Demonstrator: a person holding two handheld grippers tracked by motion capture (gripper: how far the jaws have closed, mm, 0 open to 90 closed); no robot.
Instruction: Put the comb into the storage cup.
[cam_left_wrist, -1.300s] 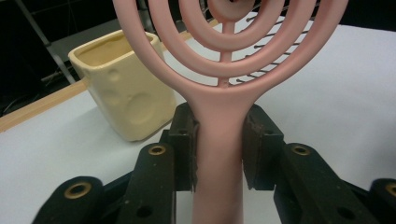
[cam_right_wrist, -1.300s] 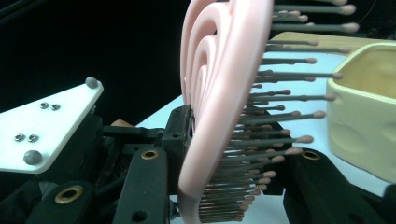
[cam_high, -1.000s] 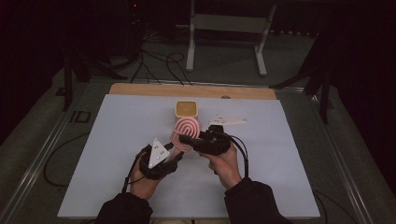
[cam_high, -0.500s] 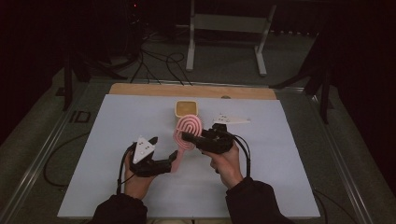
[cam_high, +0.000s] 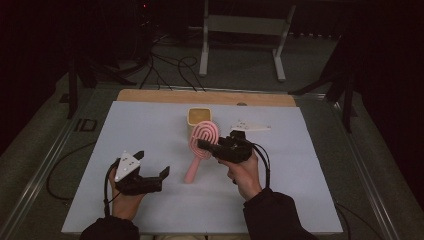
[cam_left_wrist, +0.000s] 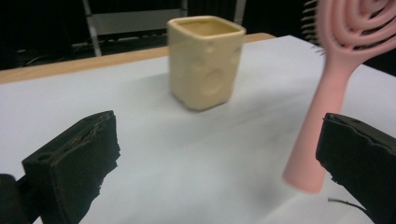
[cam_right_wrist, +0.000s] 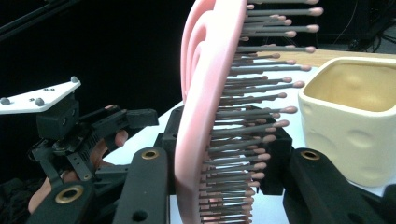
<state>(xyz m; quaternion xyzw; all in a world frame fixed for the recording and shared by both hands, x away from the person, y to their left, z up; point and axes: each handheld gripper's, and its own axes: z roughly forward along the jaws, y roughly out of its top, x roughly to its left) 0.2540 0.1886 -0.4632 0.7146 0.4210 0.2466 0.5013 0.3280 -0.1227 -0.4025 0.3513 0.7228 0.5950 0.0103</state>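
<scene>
the left gripper (cam_high: 152, 178) sat to the left of the pink hairbrush (cam_high: 202, 145), apart from its handle, with its jaws spread wide and nothing between them; in the left gripper view those jaws framed the brush handle on one side and bare white table (cam_high: 150, 130) on the other. the pink hairbrush lay slanted, its handle end down on the table surface and pointing toward the person, its round head raised just in front of the yellow cup (cam_high: 199, 117). in the right gripper view the brush head (cam_right_wrist: 205, 116) stood edge-on, bristles pointing toward the cup (cam_right_wrist: 355, 121). the right gripper (cam_high: 209, 146) came in from the brush's right and was clamped on the brush head, one jaw on the back and one on the bristle side. the yellow cup stood upright just beyond the brush head.
</scene>
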